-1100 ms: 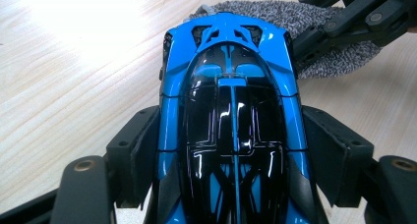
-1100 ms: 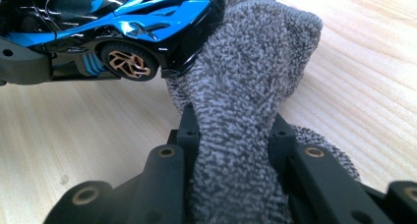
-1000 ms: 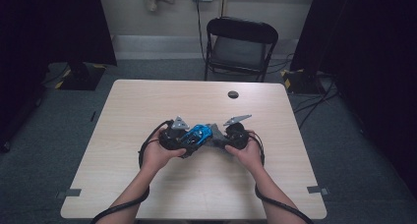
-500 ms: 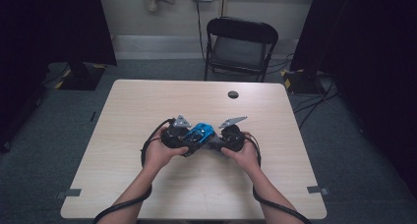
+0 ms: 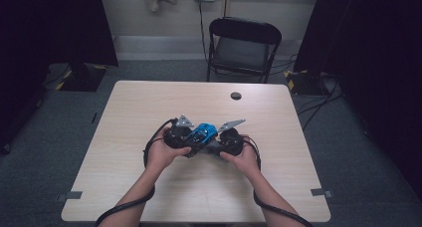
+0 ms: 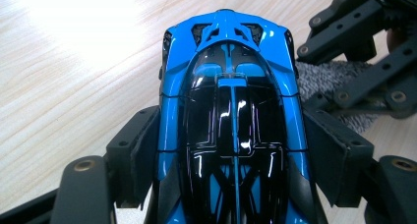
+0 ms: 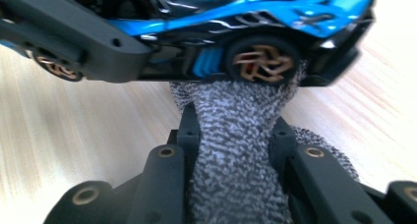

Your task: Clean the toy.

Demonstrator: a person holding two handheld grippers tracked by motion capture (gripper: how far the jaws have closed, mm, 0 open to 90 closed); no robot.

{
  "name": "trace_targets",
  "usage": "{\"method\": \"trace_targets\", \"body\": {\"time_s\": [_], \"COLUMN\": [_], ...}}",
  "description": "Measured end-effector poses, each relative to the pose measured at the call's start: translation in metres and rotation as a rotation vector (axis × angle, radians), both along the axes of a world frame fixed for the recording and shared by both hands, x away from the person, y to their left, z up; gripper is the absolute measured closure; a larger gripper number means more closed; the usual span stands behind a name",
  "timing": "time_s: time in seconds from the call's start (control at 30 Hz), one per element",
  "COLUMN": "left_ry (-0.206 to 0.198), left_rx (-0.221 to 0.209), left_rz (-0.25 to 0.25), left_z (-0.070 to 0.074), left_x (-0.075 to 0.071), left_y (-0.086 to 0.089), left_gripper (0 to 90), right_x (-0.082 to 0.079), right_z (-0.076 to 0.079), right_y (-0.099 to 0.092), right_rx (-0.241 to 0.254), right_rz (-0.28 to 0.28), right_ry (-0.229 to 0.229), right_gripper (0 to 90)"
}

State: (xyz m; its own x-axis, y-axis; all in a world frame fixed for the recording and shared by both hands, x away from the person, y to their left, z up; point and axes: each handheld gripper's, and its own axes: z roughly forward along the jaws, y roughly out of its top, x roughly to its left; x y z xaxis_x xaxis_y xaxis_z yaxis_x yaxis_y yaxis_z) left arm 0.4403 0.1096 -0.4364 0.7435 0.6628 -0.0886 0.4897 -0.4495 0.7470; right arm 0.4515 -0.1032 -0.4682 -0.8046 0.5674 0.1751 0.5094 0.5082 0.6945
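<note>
Mid-table, near the person's edge: a blue and black toy car [image 5: 204, 134] sits between the two grippers, on the pale wood table [image 5: 149, 107].

Left gripper [image 6: 231, 155]: jaws spread wide and pressed against both flanks of the car, roughly mid-body. In the left gripper view the car's roof and glossy black canopy run straight up from between the jaws, nose pointing away. Grip looks firm; pads flush on the bodywork.

Right gripper [image 7: 233, 150]: jaws drawn nearly together, pinching a folded grey speckled cloth [image 7: 236, 135]. In the right gripper view the cloth's tip touches the car's side at a bronze-spoked wheel [image 7: 260, 62], low on the body.

High view: left hand [image 5: 161, 155] and right hand [image 5: 244, 160] both close in on the car, grippers facing each other.

No containers on the table. A small dark round object [image 5: 236, 95] lies near the far edge, well apart from the car. A black folding chair [image 5: 241, 48] stands beyond the table.
</note>
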Motion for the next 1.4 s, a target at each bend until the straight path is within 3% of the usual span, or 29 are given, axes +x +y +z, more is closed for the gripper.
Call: {"method": "trace_targets", "body": {"time_s": [0.27, 0.67, 1.4], "left_ry": [0.01, 0.015, -0.002], "left_rx": [-0.015, -0.009, -0.008], "left_rz": [0.008, 0.019, 0.036], "left_z": [0.0, -0.001, 0.004], "left_x": [0.004, 0.01, 0.019], "left_y": [-0.003, -0.008, -0.018], "left_gripper": [28.0, 28.0, 28.0], "right_x": [-0.005, -0.007, -0.019], "right_z": [-0.001, -0.003, -0.005], "right_y": [0.005, 0.006, 0.021], "right_rx": [0.02, 0.036, 0.056], "right_rz": [0.031, 0.03, 0.124], "right_ry": [0.002, 0.016, 0.03], "right_gripper": [68.5, 68.5, 68.5]}}
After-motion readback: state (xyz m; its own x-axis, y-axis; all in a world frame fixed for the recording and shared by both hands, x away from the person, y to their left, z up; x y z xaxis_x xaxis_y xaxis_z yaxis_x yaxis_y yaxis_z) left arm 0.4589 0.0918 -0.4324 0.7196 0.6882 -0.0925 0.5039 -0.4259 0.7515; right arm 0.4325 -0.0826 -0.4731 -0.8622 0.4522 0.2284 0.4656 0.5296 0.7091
